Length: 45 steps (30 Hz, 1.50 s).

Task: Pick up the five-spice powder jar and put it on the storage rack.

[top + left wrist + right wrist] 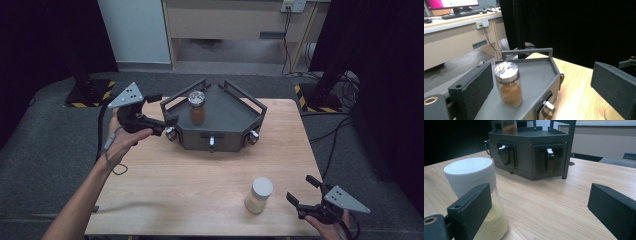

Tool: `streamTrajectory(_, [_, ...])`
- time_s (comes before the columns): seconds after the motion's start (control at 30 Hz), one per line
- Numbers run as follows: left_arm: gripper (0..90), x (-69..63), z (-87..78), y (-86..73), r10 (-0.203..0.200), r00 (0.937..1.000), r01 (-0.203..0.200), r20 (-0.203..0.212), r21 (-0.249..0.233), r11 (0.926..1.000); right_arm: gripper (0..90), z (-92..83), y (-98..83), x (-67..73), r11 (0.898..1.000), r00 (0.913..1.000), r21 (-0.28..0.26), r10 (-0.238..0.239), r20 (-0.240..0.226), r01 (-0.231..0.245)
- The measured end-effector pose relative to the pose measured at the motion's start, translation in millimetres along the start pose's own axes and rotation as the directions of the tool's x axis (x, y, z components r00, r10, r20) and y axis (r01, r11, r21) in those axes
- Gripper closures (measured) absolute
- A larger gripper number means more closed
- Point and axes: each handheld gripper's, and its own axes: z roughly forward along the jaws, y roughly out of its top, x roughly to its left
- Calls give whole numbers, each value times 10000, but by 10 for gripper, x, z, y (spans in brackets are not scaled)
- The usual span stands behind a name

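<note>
Nearest the person, the right tool (302, 194) hangs at the table's (200, 170) front edge, jaws wide and empty, just beside the white-capped jar (259, 194) of pale grains, which stands untouched on the wood. Farther in, the left tool (167, 120) sits at the left corner of the dark tray stand (220, 137), jaws spread wide, nothing between them. The brown-filled jar (197, 107) with the shiny lid stands upright on the tray top. I judge one jar is placed and one waits. The brown jar's lid is blurred in the left gripper view, and what the stand's front drawers hold is hidden.
</note>
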Motion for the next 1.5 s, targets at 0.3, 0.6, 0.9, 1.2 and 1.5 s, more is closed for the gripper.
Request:
streamTrajectory(0.3, [29, -211, -257, -358, 40, 9985, -46, -552, -96, 9999, 59, -8, -3, 8, 10000, 10000, -24, 22, 71, -22])
streamTrajectory(0.6, [28, -478, -458, -729, -9, 9924, 1, -1232, -61, 10000, 59, -9, -4, 15, 10000, 9999, -42, 21, 99, -21])
streamTrajectory(0.9, [29, -671, -613, -1077, 41, 9879, -5, -1550, 232, 9997, 59, -15, -5, 18, 10000, 9999, -53, 46, 120, -45])
streamTrajectory(1.2, [25, -785, -808, -1448, -466, 9824, 528, -1808, 295, 9982, 59, -18, -7, 18, 10000, 9999, -74, 49, 123, -48])
streamTrajectory(1.5, [34, -930, -988, -1725, -926, 9723, 1039, -2144, 418, 9937, 59, -12, -5, 23, 10000, 9998, -56, 76, 174, -75])
